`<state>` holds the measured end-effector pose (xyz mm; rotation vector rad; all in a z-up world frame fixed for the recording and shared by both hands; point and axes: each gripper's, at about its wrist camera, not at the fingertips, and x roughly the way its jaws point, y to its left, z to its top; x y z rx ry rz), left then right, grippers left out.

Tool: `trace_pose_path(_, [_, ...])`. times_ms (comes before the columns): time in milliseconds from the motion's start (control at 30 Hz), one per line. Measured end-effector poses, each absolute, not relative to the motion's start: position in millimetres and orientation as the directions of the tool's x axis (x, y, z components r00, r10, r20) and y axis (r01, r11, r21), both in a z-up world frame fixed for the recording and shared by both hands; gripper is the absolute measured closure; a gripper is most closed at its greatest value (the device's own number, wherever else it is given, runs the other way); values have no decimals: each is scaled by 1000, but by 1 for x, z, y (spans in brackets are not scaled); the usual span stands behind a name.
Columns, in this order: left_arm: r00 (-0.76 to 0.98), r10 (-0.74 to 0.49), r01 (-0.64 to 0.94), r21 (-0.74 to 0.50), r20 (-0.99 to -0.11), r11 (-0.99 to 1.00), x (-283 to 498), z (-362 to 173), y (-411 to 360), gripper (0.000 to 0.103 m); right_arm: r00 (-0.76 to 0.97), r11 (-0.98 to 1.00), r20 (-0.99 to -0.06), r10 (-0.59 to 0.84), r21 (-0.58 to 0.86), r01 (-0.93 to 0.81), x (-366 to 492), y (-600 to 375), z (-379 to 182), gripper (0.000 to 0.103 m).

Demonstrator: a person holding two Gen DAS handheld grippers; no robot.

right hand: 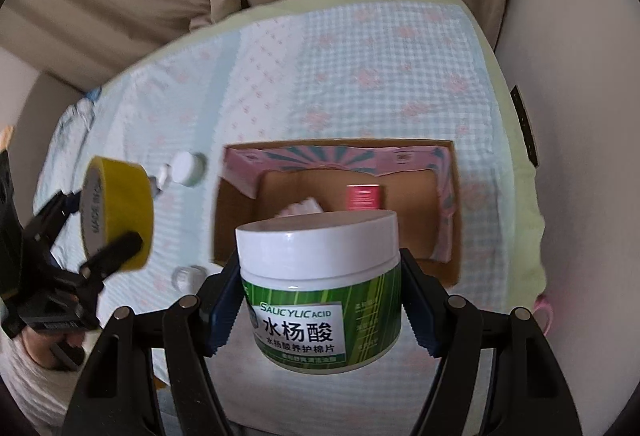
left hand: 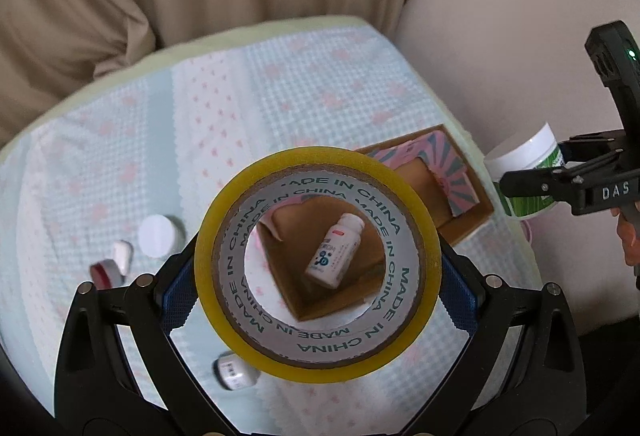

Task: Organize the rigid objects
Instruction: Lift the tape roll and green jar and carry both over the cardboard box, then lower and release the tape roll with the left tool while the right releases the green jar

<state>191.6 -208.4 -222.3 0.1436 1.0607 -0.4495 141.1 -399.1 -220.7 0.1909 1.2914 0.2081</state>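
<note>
My left gripper (left hand: 318,290) is shut on a yellow tape roll (left hand: 224,220), held above the bed; the roll also shows in the right wrist view (right hand: 120,211). Through its hole I see a small white bottle (left hand: 334,256) lying in the open cardboard box (left hand: 468,211). My right gripper (right hand: 320,304) is shut on a green salicylic-acid jar with a white lid (right hand: 320,288), held just in front of the box (right hand: 232,224). The jar also shows at the right of the left wrist view (left hand: 528,155).
On the checked bedcover (right hand: 360,75) left of the box lie a white round jar (left hand: 158,236), a small white tube (left hand: 122,256), a red-rimmed item (left hand: 102,272) and a small labelled bottle (left hand: 236,376). The box holds a pink-capped item (right hand: 362,197). Beige curtains hang behind.
</note>
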Motion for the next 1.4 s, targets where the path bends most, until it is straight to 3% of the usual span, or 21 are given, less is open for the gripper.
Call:
trace_pose_path(200, [354,-220,391,-70,-909,918,227,-273,-239,5,207,962,-950,233,194,-191,172,-421,-269,35])
trace_pose_path(533, [226,-127,326,-48,-966,944,272,-366,-269,5,175,801,-977,120,-9,-599,182,-406,-343,35])
trace_pose_path(933, [168,-38,372,28,-985,928,283,-399,-289,2,175,582,-984,42,-118,-805,180,-397,-388,35])
trace_pose_path(967, [173,-30,375,38,-984,926,282,-398,-289,1,163,591,-986,38,-109,-799,183,-398,-391,29])
trace_pose_path(1000, [185,-27,378,45,-982,925,281,-395,-289,1,159,602,-987,37,-105,-792,185,-398,-392,6])
trace_pose_path(1033, [193,-29,381,48,-981,923,279,-391,-289,1,163,609,-986,43,-104,-786,187,-400,-390,0])
trace_pose_path(1167, [198,-34,376,44,-980,925,277,-382,-284,1,205,632,-972,111,-91,-769,188,-409,-371,0])
trace_pose_path(1400, [212,-37,357,42,-976,933,274,-367,-278,1,231,666,-970,83,-118,-736,184,-414,-359,0])
